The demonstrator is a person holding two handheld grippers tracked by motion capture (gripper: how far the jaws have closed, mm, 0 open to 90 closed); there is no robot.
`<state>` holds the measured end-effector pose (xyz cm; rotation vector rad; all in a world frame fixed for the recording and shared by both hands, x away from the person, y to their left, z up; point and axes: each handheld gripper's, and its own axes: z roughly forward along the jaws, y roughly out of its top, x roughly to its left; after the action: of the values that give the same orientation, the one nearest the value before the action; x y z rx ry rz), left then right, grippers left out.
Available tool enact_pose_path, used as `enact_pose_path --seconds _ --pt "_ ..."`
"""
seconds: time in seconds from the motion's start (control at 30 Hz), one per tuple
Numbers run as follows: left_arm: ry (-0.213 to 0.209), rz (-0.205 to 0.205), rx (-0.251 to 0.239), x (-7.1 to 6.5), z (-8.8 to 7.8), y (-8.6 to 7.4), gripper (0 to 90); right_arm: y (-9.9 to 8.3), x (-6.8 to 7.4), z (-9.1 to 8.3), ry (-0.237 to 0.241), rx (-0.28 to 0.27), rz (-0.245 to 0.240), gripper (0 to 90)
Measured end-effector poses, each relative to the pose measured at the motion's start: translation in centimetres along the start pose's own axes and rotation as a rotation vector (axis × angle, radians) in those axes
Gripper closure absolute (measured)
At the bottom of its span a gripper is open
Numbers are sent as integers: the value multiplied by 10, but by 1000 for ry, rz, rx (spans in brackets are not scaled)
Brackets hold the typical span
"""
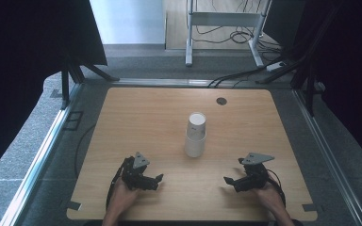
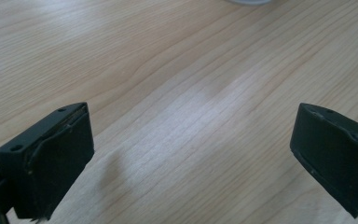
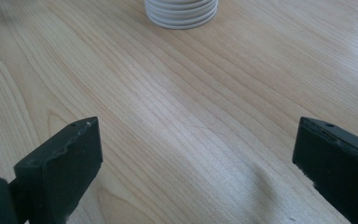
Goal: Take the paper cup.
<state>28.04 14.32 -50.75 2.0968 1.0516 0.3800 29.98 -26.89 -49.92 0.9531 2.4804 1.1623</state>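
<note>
A: Where are the cups [image 1: 195, 135]?

B: Mid-table [image 1: 122, 122], stacked upside down, between and ahead of our grippers. Left gripper [image 1: 156, 181] and right gripper [image 1: 230, 182] both stand spread, holding nothing.

A: How will they handle?

B: Likely light, thin, easily crushed. We'd pinch the top cup's wall gently, steadying the stack lower down.

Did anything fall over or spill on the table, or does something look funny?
Nothing has fallen or spilled. The stack of white paper cups stands mouth down in the middle of the light wooden table, leaning a little, its top cup sitting slightly off line. The left tool and right tool are open, apart from the cups.
</note>
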Motion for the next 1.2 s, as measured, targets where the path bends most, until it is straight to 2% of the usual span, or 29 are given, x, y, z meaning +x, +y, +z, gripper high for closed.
enact_pose_path --seconds 0.13,0.3,0.57,0.7,0.83,1.07,1.2 --pt "-6 -7 -14 1 -1 3 0 1 -1 0 6 8 4 17" --pt "5 0 -15 1 -1 8 0 4 -1 -1 12 5 4 17" --pt "-3 8 -23 0 -6 17 0 12 -1 -3 30 -7 18 27" --pt "-11 54 -15 -3 -6 24 0 16 -3 -5 41 -29 45 37" --pt "-9 82 -14 -6 -4 31 0 21 -5 -8 46 -44 43 38" --pt "-36 68 -20 -6 -3 39 0 28 -7 -10 47 -25 22 37" --pt "-50 60 -13 -4 -4 43 0 32 -8 -10 64 -18 35 34"
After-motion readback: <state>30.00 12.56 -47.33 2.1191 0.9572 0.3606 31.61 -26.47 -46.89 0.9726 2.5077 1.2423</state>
